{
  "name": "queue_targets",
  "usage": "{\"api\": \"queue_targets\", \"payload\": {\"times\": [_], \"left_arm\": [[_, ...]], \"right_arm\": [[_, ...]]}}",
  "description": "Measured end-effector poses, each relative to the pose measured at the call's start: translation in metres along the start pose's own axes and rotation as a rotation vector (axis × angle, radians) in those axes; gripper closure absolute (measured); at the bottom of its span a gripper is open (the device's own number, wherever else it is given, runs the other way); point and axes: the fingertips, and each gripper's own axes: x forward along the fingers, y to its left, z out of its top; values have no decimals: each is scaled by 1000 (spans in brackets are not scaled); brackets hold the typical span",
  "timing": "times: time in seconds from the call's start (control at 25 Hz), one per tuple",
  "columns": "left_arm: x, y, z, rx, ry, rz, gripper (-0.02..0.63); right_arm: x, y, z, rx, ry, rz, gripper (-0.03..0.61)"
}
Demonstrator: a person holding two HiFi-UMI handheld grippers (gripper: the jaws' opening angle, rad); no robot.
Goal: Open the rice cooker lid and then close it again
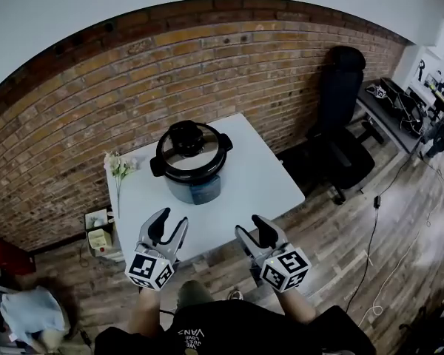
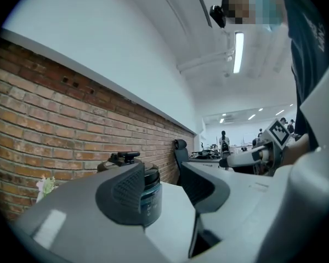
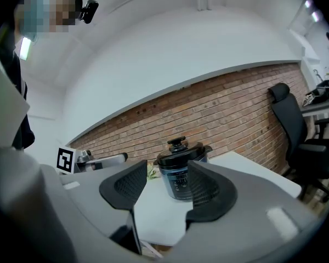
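Note:
A dark rice cooker [image 1: 191, 161] with a black lid and top knob stands on the white table [image 1: 259, 180], its lid down. It also shows in the left gripper view [image 2: 148, 193] and in the right gripper view [image 3: 179, 169]. My left gripper [image 1: 170, 226] hovers at the table's near edge, open, nothing between its jaws. My right gripper [image 1: 253, 229] is beside it over the near edge, also open and empty. Both point toward the cooker and stand well short of it.
A brick wall [image 1: 74, 124] runs behind the table. A small bunch of flowers [image 1: 120, 166] lies at the table's far left corner. A black office chair [image 1: 337, 124] stands to the right, a desk with gear [image 1: 407, 109] beyond it. Boxes [image 1: 98, 235] sit on the floor at left.

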Motion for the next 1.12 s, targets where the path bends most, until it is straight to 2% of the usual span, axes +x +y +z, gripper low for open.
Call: {"api": "queue_targets", "payload": {"times": [0.08, 0.16, 0.32, 0.6, 0.72, 0.92, 1.12], "left_arm": [[8, 7, 7, 14, -10, 13, 434], [18, 15, 12, 60, 5, 11, 434], [44, 32, 23, 133, 19, -32, 417], [94, 59, 37, 164, 41, -120, 391], [118, 73, 43, 214, 66, -151, 374], [154, 89, 51, 284, 100, -228, 308], [189, 99, 43, 358, 215, -332, 281]], "right_arm": [[7, -3, 1, 0, 12, 32, 357], [15, -3, 1, 2, 18, 57, 357], [37, -7, 6, 8, 13, 74, 357], [72, -15, 22, 17, -21, 52, 357], [83, -19, 23, 27, -28, 32, 357], [98, -24, 16, 48, -22, -3, 357], [103, -30, 17, 59, -28, -34, 357]]}}
